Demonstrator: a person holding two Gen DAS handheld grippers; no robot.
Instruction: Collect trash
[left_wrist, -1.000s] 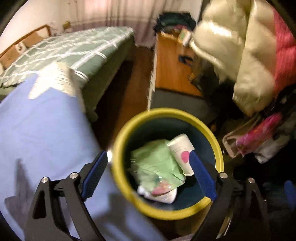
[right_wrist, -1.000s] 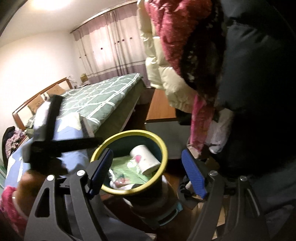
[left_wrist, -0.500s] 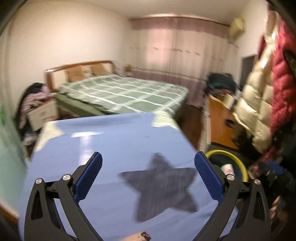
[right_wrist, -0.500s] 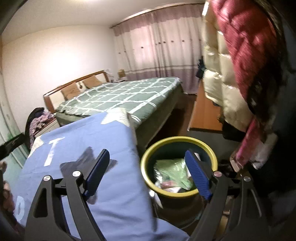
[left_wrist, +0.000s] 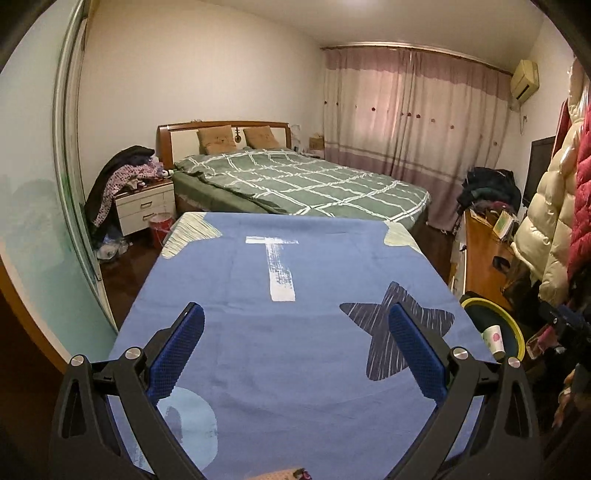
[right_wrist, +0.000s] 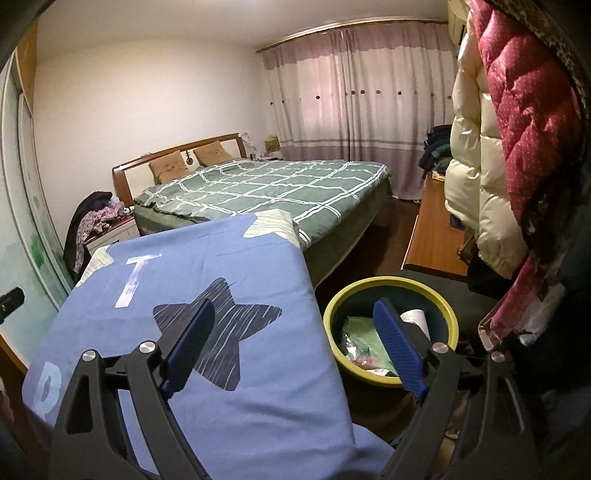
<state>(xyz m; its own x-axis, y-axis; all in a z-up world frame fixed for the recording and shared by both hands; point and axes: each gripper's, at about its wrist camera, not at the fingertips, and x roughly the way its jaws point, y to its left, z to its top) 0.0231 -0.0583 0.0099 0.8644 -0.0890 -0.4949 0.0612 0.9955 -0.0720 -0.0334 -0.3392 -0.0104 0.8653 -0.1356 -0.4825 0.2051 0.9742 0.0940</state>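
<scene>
Both the left gripper (left_wrist: 295, 338) and right gripper (right_wrist: 293, 334) gape wide, holding nothing, over the blue cloth (left_wrist: 295, 295); the yellow-rimmed bin (right_wrist: 389, 295) with trash sits at lower right of the right wrist frame

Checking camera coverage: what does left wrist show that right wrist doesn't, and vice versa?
Left wrist only: red bucket by the white nightstand, and the light-blue circle print.
Right wrist only: green wrapper inside the bin, and the white letter P print.
Both: blue tablecloth, yellow-rimmed bin with a paper cup, green bed; left gripper and right gripper open, empty.
</scene>
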